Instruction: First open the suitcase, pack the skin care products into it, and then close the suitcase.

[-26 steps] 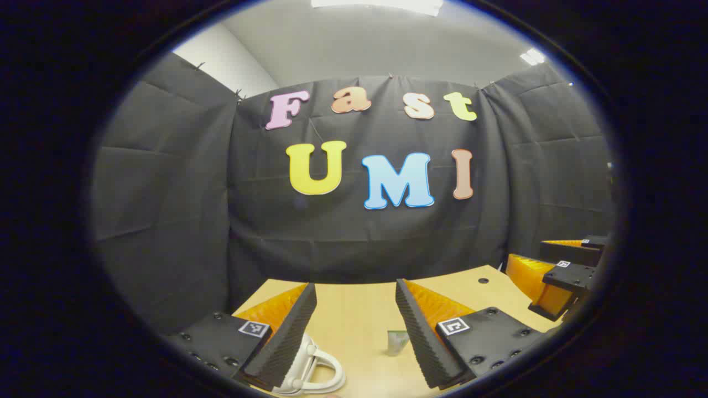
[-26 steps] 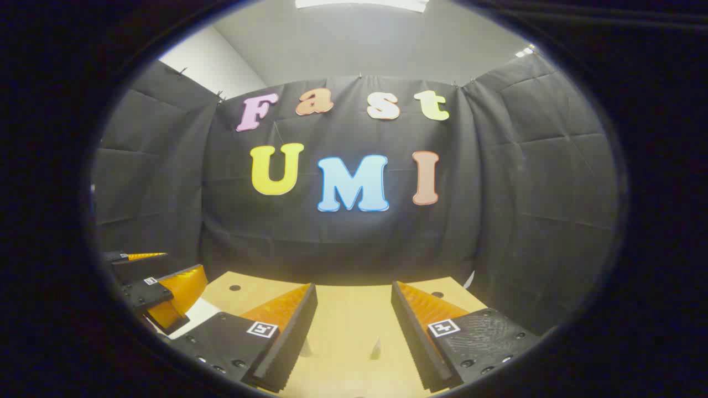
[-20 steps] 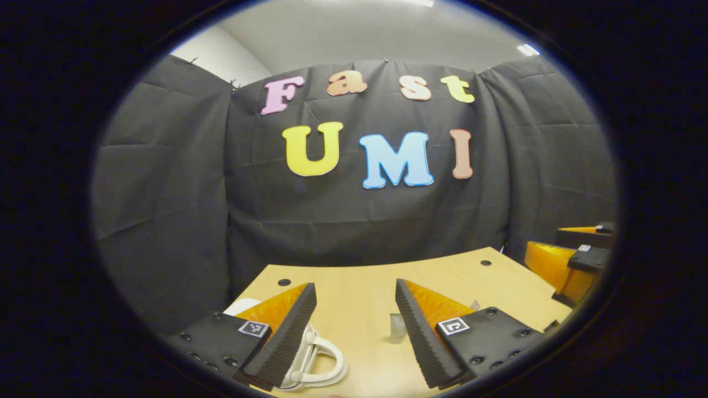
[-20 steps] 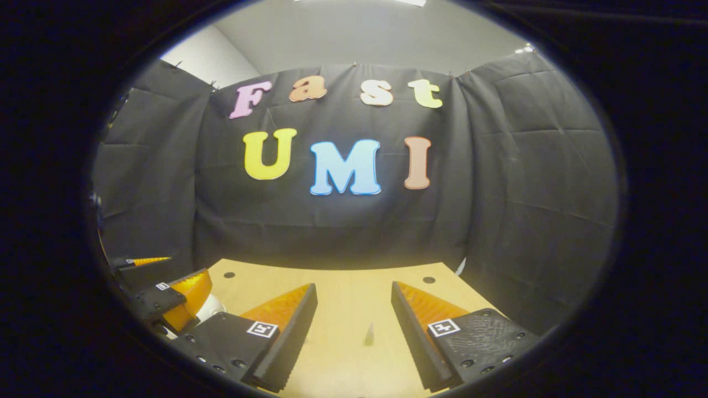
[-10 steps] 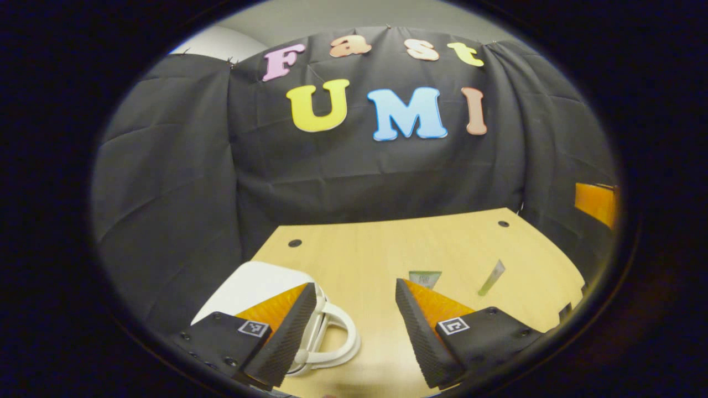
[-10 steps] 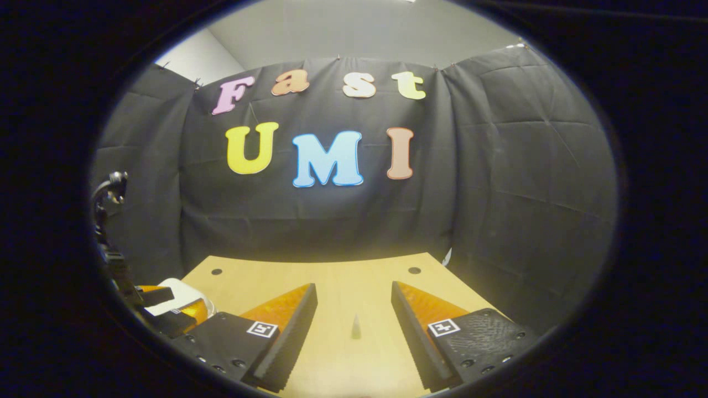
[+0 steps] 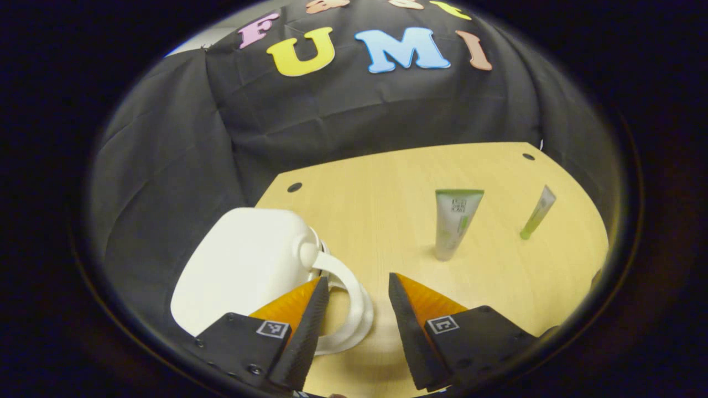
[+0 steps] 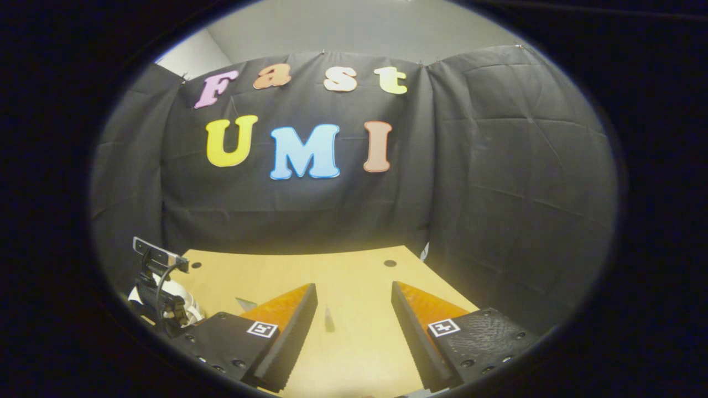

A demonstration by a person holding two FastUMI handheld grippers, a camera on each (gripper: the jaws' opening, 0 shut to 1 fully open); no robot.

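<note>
A small white hard-shell suitcase lies shut on the wooden table, its white loop handle pointing toward me. My left gripper hovers open over that handle, which partly lies between its fingers without being pressed. A green-and-grey tube stands on its cap right of the suitcase. A thinner green tube stands farther right. My right gripper is open above the table with a thin tube beyond its fingers. In the right gripper view the suitcase peeks out behind the left gripper's body.
The black cloth wall closes the table's far side and both flanks. Round cable holes sit near the table's back corners. Bare wood spreads between the suitcase and the tubes.
My left gripper has tipped down and moved forward, bringing the suitcase and both tubes into fuller view, and its fingers have narrowed slightly. The right gripper's view has swung a little rightward.
</note>
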